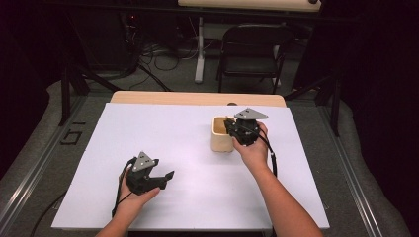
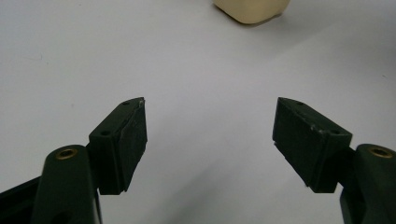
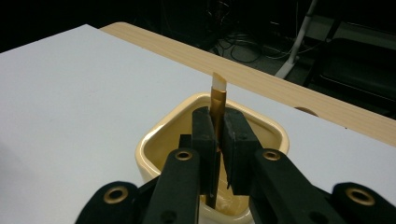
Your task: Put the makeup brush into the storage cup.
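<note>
— What does my right gripper (image 3: 217,140) hold at this moment?

— Its two black jaws are pressed together on a thin golden-brown stick with a pale slanted tip (image 3: 218,95). The stick stands almost upright between the pads, and its lower part goes down inside the cream-yellow ceramic cup with rounded square walls (image 3: 161,135). The pale tip rises above the rim. I cannot tell if the stick touches the bottom of the cup.

— And where is the cup?

— In the high view it stands on the white sheet (image 1: 163,133) that covers the light wooden table (image 1: 197,98), at the far right part, just beside my right hand (image 1: 253,148). The gripper comes over its rim from the near side.

— And my left gripper (image 2: 210,130)?

— Its jaws are spread wide with nothing between them, only the bare white sheet. It rests low at the near left part of the sheet, well apart from the cup, which I see far ahead in the left gripper view.
</note>
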A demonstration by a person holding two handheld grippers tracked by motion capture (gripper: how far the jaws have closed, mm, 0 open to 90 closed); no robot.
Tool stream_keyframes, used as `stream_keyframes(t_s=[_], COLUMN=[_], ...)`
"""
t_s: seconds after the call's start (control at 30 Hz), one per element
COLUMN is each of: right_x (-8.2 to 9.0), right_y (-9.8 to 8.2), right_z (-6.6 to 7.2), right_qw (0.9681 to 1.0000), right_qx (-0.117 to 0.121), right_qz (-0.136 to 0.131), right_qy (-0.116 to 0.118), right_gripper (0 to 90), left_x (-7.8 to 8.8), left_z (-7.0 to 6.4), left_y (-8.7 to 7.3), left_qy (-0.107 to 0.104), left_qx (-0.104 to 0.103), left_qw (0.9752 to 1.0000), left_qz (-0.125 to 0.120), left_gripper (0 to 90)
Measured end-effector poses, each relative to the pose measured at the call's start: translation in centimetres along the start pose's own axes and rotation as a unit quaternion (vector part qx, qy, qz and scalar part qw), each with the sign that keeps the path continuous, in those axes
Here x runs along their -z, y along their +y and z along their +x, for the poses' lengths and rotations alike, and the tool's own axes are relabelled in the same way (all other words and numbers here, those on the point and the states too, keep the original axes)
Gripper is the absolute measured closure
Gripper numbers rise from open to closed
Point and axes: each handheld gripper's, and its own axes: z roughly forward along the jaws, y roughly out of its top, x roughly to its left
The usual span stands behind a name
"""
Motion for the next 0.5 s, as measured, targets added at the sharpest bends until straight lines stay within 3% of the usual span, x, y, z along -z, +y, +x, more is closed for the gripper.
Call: stream_keyframes(t_s=[0.27, 0.37, 0.5], right_x=[0.06, 0.43, 0.59], right_y=[-0.06, -0.07, -0.33], right_z=[-0.05, -0.06, -0.19], right_qw=[1.0, 1.0, 1.0], right_qx=[0.001, -0.002, -0.005], right_qz=[0.005, -0.005, -0.003], right_qy=[0.0, 0.001, -0.006], right_gripper=[82.7, 62.5, 48.0], left_x=[0.07, 0.11, 0.07], left_z=[0.06, 0.11, 0.1], left_y=[0.01, 0.01, 0.01], left_qy=[0.0, 0.0, 0.0], left_qx=[-0.001, 0.0, 0.001], left_qw=[1.0, 1.0, 1.0], left_qz=[-0.001, -0.001, 0.001], left_gripper=[26.7, 26.7, 26.7])
